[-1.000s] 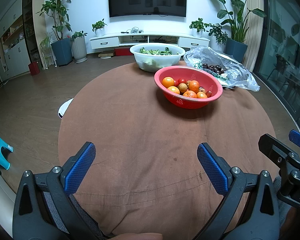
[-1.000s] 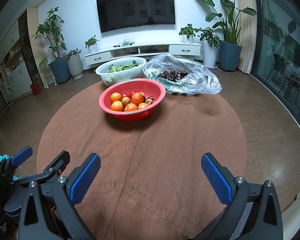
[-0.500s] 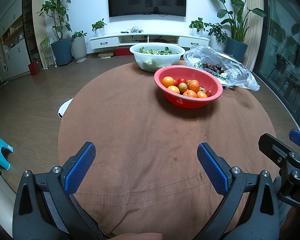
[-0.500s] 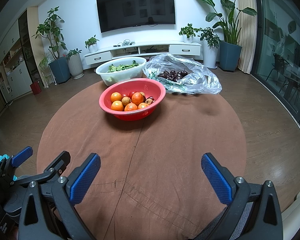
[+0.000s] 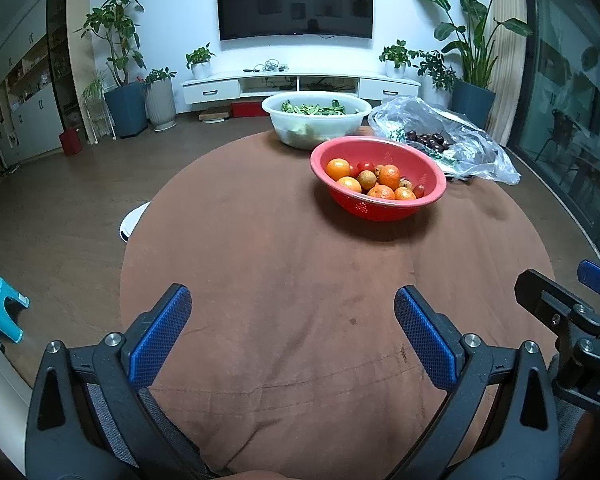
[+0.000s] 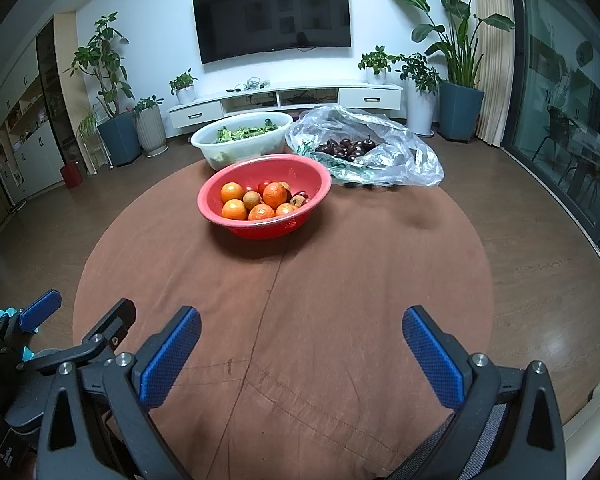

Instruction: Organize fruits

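A red colander bowl [image 5: 432, 196] [image 6: 220, 216] holds several oranges, small brown fruits and cherry tomatoes on the far half of a round table with a brown cloth [image 5: 284, 264] [image 6: 340, 264]. Behind it to the right, a clear plastic bag [image 5: 468, 140] [image 6: 404, 152] lies open with dark cherries [image 5: 428, 140] [image 6: 346, 148]. My left gripper [image 5: 292, 304] hovers open over the near edge, nothing between its blue pads. Beside it my right gripper [image 6: 300, 328] is open too and empty. Both are well short of the bowl.
A white basin [image 5: 324, 124] [image 6: 236, 148] of green vegetables stands behind the red bowl. A white stool [image 5: 134, 222] sits left of the table and a turquoise step stool [image 5: 0, 312] on the floor. Potted plants and a TV cabinet line the back wall.
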Demonstrator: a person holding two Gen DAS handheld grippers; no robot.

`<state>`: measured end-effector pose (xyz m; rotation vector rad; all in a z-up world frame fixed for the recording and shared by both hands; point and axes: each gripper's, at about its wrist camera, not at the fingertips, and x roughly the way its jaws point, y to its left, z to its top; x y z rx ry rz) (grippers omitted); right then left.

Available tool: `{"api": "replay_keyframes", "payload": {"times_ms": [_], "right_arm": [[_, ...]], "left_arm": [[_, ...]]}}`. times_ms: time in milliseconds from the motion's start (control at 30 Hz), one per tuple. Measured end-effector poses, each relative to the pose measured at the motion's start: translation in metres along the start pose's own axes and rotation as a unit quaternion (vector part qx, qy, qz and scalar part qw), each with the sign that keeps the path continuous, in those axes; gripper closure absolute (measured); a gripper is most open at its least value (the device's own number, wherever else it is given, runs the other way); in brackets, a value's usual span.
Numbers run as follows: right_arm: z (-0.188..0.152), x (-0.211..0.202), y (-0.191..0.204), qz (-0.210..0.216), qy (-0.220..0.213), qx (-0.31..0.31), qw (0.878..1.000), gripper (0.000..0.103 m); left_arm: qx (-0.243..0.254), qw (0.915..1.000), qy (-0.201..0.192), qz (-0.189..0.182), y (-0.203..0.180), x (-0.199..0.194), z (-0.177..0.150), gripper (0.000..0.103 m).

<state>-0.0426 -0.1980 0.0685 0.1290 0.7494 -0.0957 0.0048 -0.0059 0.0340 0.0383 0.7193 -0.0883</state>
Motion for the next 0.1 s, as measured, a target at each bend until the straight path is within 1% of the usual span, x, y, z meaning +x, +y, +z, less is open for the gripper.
{"api": "replay_keyframes", "payload": {"times_ms": [100], "right_arm": [[-0.0009,-0.0001,-0.0002,-0.001,0.000,0.000,1.000,0.000]], "left_arm": [[-0.002,1.0000,0.007,-0.006,0.0027,0.0033,-0.0007,0.000]]}}
